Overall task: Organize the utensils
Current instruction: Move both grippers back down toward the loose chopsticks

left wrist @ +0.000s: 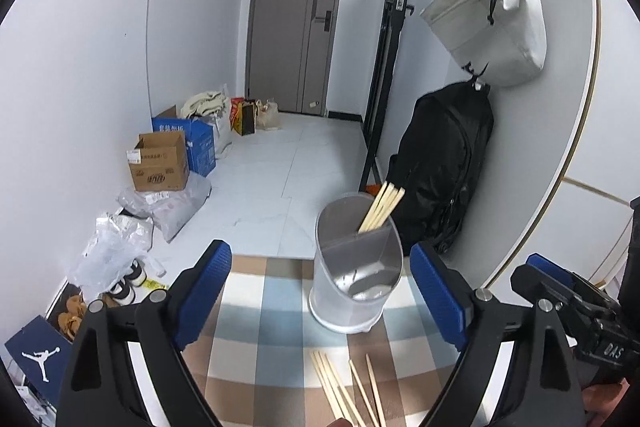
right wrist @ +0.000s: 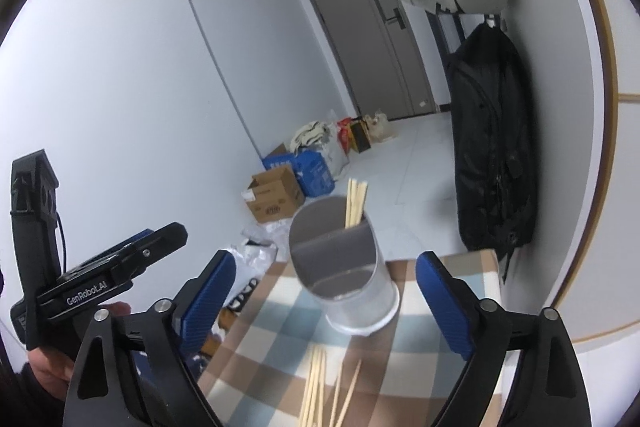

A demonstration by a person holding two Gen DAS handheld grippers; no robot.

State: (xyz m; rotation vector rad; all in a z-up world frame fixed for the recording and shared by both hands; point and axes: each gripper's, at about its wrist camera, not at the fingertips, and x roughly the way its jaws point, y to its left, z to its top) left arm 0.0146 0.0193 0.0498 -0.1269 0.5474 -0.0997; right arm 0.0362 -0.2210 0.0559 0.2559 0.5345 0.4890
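Two grippers under my control, both with jaws spread wide and nothing between the pads. From the left wrist camera, the left gripper (left wrist: pixel 320 301) frames a translucent utensil holder (left wrist: pixel 354 267) standing upright on a checked tablecloth (left wrist: pixel 260 331). An inner divider splits the holder into two compartments; I count a bundle of wooden chopsticks (left wrist: pixel 382 205) leaning out of the far one — the near one looks empty of sticks. More loose chopsticks (left wrist: pixel 344 395) lie flat on the cloth just in front of the holder, apart from it, between the left gripper's fingers at the bottom edge of view. The right gripper (left wrist: pixel 548 277) shows at the right edge of that view, beside the left.

From the right wrist camera, the right gripper (right wrist: pixel 326 303) likewise brackets the holder, with the loose sticks low between its fingers. The left gripper's body sits at the far left, held by a hand (right wrist: pixel 52 367).

Behind the table — a black backpack (left wrist: pixel 444 167) and a pale grey bag (left wrist: pixel 492 15) hang on the wall; cardboard boxes (left wrist: pixel 160 163) stand on the floor
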